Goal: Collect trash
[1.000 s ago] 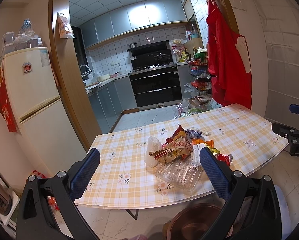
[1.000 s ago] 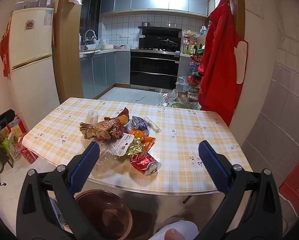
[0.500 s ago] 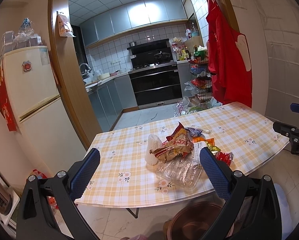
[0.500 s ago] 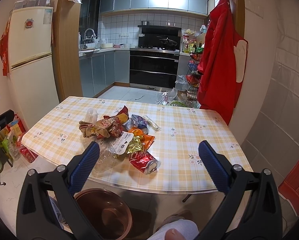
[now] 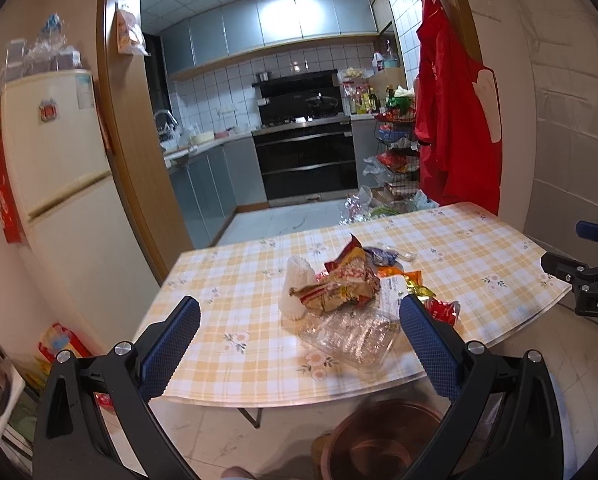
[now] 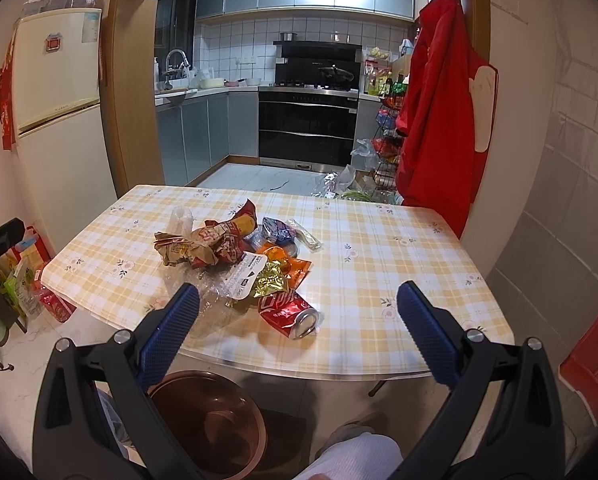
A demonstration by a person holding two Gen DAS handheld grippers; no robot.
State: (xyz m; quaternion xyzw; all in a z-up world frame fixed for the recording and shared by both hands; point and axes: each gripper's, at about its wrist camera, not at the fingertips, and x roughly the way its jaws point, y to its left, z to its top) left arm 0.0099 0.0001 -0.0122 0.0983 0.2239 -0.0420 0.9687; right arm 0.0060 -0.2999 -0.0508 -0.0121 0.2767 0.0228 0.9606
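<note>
Heaped near the front edge of the table (image 6: 399,248), the trash was seen from both wrist cams. L gripper (image 5: 299,328) was held wide, nothing between its blue pads, short of the table's near edge and above the floor. R gripper (image 6: 298,316) was likewise spread wide and empty, also short of the edge. In the R view a crushed red can (image 6: 289,314) lay closest, on its side, open end twd the camera. Just behind it were a gold foil wrapper (image 6: 270,280) and an orange wrapper (image 6: 295,267), touching. A white label (image 6: 246,273) rested on a clear plastic tray (image 5: 351,338), which was nearest the L gripper. A crumpled red/brown snack bag (image 5: 339,290) sat on the heap's middle, w/ a white ribbed cup (image 5: 297,294) lying against its left side. A blue packet (image 6: 277,230) and a clear sachet (image 6: 307,236) were at the far side. A copper-coloured bin (image 6: 209,420) stood on the floor below the table edge, between the two grippers; contents could not be told. A red apron (image 6: 439,100) hung on the wall at right. A white-clad knee (image 6: 359,456) was seen at the bottom of the R view
</note>
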